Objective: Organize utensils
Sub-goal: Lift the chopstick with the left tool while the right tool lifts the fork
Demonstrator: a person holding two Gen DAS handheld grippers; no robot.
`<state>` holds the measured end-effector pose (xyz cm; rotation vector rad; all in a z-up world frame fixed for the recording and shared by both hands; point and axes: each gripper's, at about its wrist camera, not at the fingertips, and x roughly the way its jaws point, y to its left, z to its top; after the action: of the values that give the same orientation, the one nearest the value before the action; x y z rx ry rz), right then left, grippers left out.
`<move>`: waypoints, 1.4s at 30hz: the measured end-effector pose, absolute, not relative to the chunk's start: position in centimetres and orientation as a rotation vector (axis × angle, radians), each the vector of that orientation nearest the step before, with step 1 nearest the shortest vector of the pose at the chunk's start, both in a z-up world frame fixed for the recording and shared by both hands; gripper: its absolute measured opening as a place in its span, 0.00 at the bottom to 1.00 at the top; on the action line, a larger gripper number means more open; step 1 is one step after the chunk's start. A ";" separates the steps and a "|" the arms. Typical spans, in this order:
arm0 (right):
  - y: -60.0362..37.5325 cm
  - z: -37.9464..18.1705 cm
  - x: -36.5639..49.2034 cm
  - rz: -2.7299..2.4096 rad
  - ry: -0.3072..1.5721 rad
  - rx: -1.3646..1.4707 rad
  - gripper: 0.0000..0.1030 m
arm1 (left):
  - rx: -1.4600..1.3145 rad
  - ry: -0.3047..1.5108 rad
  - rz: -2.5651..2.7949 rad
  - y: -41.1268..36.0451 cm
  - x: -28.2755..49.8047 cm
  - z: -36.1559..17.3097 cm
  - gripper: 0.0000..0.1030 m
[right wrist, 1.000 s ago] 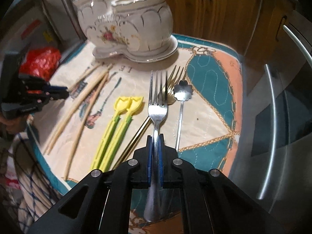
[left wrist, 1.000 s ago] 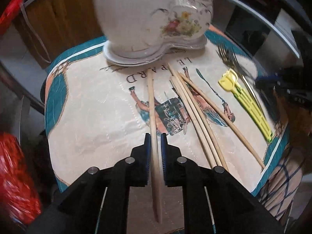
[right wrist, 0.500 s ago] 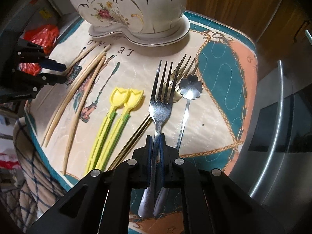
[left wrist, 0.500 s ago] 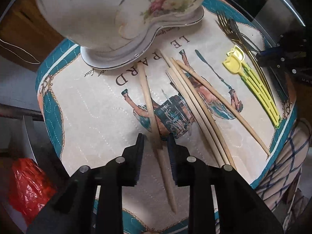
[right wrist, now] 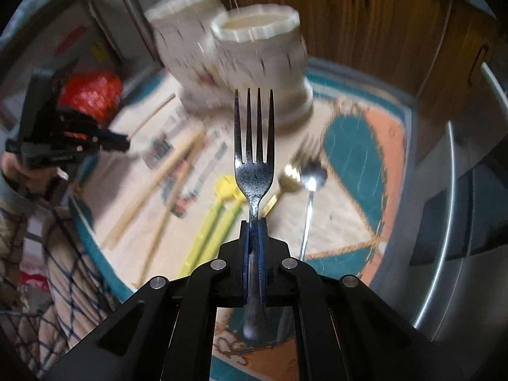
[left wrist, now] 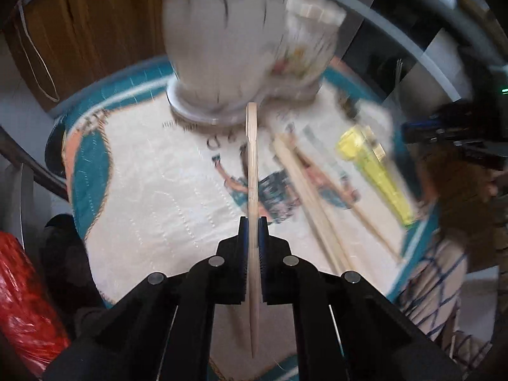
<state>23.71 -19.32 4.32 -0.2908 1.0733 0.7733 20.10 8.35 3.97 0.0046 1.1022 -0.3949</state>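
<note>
Two hand-held grippers are each holding one thing above a quilted cloth. The left hand-held gripper [left wrist: 253,222] is closed tight on a wooden chopstick [left wrist: 252,171]. Its blue pads squeeze the stick from both sides. The stick is lifted off the cloth and points straight ahead, and its far end lines up with the foot of the white holder [left wrist: 241,47]. The right hand-held gripper [right wrist: 253,223] is closed tight on a silver fork [right wrist: 254,146]. It grips the fork by the handle, and the four prongs stick up in front of the holder. The white holder has two cups joined side by side, with little flowers painted on it, and it stands at the far end of the cloth [left wrist: 149,197]. The cloth is cream with teal and orange edges, and it covers the tabletop. More chopsticks [left wrist: 312,203] lie flat on the cloth just to the right of the lifted one. Two yellow plastic utensils [right wrist: 212,222] lie side by side, between the chopsticks and the metal ones. A gold utensil [right wrist: 287,177] and a silver spoon [right wrist: 311,187] lie near each other on the cloth to the right of the fork. A red plastic bag [left wrist: 22,301] sits off the left side of the tabletop. Much of both pictures is blurry.
</note>
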 end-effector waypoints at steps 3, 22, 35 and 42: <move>-19.6 6.6 23.2 0.791 0.963 -0.233 0.06 | -0.030 0.935 -0.429 8.9 17.9 6.8 0.06; -16.8 12.8 25.7 0.707 0.399 0.035 0.06 | -0.196 0.101 -0.252 9.1 20.7 18.5 0.06; -13.3 13.0 29.9 0.632 0.332 -0.006 0.06 | -0.187 0.117 -0.167 8.0 26.4 16.0 0.06; -11.6 9.1 30.7 0.624 0.444 -0.080 0.06 | -0.152 0.178 -0.171 7.5 25.3 14.0 0.06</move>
<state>30.70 -11.64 9.15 -0.0804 0.4445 0.6239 25.27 7.48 14.00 -0.1521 0.1782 -0.1714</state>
